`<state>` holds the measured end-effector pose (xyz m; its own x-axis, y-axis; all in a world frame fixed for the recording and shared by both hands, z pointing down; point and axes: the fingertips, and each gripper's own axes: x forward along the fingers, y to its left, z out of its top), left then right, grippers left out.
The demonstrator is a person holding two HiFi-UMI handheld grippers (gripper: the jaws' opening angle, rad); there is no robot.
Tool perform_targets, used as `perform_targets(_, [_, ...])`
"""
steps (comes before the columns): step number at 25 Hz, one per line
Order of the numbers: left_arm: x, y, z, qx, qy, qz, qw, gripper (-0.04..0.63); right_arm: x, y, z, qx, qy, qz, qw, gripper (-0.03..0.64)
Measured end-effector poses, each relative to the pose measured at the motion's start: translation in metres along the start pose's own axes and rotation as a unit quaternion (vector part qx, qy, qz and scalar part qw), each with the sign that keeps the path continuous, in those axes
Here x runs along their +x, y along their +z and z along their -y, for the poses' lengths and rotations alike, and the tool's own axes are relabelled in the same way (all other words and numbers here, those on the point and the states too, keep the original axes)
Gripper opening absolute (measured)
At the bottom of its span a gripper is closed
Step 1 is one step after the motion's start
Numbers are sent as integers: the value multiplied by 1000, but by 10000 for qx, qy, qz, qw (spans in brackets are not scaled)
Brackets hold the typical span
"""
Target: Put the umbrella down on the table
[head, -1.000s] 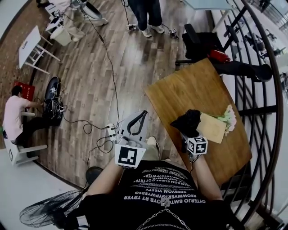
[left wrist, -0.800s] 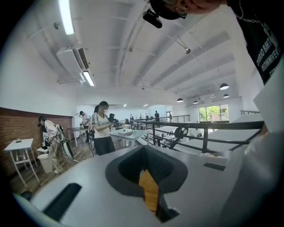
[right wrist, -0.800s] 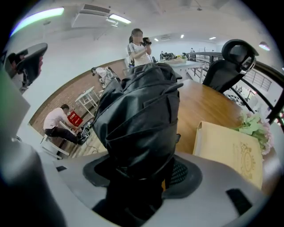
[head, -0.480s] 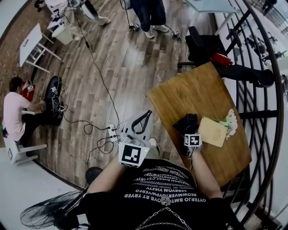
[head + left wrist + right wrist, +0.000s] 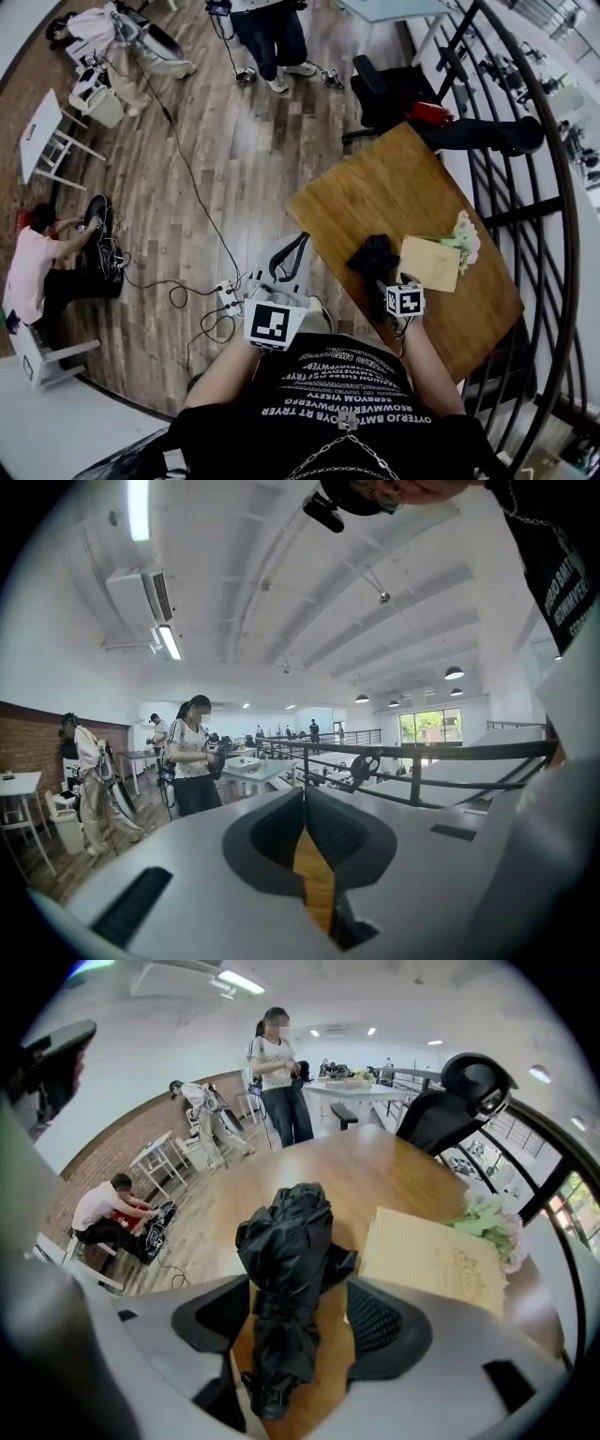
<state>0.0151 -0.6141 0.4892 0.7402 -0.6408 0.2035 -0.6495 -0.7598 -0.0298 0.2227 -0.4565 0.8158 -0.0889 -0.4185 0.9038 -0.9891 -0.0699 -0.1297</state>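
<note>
Nearest me, my left gripper [image 5: 302,799] hangs off the table's left edge, jaws together on nothing. My right gripper [image 5: 298,1286] is tipped down over the wooden table [image 5: 375,187], and its jaws have just been opening wide. The folded black umbrella [image 5: 286,1260] lies on the wood between them. There's a clear gap on its right, though the left pad might be brushing the fabric, hard to say. Just right of it is a tan card [image 5: 431,1260], then pale flowers [image 5: 487,1218]. A black chair [image 5: 450,1101] is at the far end.
</note>
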Motion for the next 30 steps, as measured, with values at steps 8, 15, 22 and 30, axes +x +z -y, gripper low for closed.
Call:
perform_targets(8, [8,26,26,-127,-380,314,9987,29,-171,83,22,88,-588,2819,9576,17])
perform_targets(15, [7,45,36,-159,-522,344,9979,29,-298,132,17,-659,-1188,3970,9077,15])
perform_targets(22, [-4,75,53,42,-609,572,9965,29,-363,142,0,-787,-1048,4473,8847,15])
perform_targets(30, [-18,79,69,148,-507,703,9961,29,-372,132,-1,-914,-798,4564,8815,15])
